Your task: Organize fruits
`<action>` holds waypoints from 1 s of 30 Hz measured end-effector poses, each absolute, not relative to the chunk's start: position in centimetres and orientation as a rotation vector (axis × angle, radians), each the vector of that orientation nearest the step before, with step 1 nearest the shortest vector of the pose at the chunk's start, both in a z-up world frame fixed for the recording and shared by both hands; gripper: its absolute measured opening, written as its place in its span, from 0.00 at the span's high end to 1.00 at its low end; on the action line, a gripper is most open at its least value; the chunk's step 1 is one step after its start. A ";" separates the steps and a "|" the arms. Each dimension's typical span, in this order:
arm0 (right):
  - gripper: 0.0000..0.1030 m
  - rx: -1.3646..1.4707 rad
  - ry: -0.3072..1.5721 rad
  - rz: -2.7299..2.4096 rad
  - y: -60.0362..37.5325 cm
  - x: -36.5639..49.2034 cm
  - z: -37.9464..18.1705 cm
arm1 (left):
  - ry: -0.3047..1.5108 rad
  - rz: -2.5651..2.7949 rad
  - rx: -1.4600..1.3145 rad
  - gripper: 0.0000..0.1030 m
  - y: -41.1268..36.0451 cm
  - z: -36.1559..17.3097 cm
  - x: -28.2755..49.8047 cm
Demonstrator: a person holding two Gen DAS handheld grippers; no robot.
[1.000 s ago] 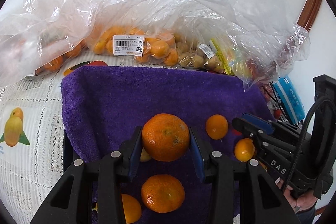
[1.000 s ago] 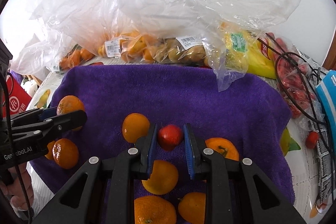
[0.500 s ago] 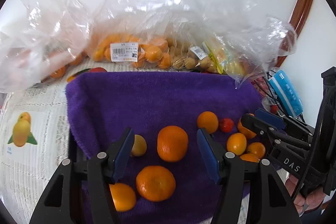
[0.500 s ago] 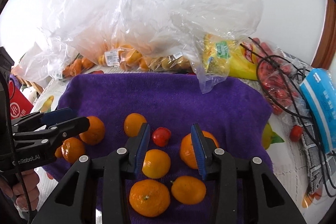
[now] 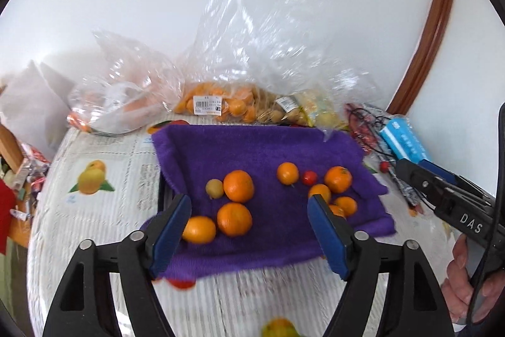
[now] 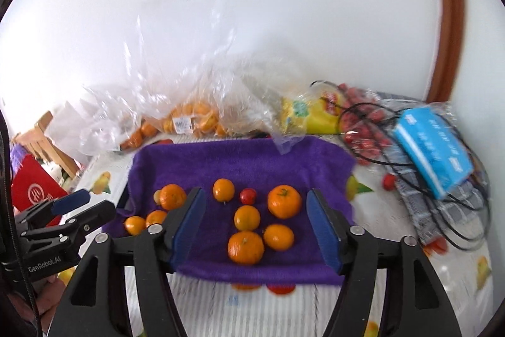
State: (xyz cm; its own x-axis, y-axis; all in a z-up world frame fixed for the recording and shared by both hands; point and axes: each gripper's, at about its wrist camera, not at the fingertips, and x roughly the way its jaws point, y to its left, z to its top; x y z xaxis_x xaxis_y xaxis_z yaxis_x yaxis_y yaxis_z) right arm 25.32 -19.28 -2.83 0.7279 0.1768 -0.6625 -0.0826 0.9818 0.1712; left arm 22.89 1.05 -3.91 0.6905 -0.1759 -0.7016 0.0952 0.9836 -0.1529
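Note:
A purple towel (image 5: pixel 252 147) (image 6: pixel 240 163) lies on the table with several oranges on it. On its left, seen in the left wrist view, are three oranges (image 5: pixel 238 186) and a small yellow-green fruit (image 5: pixel 214 188). To the right are more oranges (image 6: pixel 284 201) and a small red tomato (image 6: pixel 248 195) (image 5: pixel 309 177). My left gripper (image 5: pixel 249 229) is wide open and empty, raised above the towel's near edge. My right gripper (image 6: pixel 255 229) is wide open and empty too, also held back above the near edge.
Clear plastic bags of oranges (image 5: pixel 217 106) and other fruit stand behind the towel against the wall. A blue pack (image 6: pixel 432 144), black cables and red fruit (image 6: pixel 363 128) lie at the right. A red bag (image 6: pixel 31 188) is at the left. The tablecloth (image 5: pixel 104 204) is printed with fruit.
My left gripper let go of an orange and my right gripper let go of the red tomato. Both opened wide and drew back and up from the towel.

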 end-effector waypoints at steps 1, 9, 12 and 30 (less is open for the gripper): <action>0.33 0.132 0.730 0.130 -19.5 24.2 -2.3 | 0.781 -0.148 -0.105 0.23 0.9 -3.3 21.8; 0.30 0.100 0.656 0.058 -21.0 15.6 0.4 | 0.700 -0.138 -0.059 0.13 -1.0 -0.4 14.0; 0.12 0.108 0.637 0.036 -21.9 12.5 0.6 | 0.669 -0.139 -0.053 0.10 -1.7 0.3 11.2; 0.00 0.097 0.587 0.009 -23.3 1.3 1.3 | 0.580 -0.105 -0.083 0.06 -2.2 1.5 0.9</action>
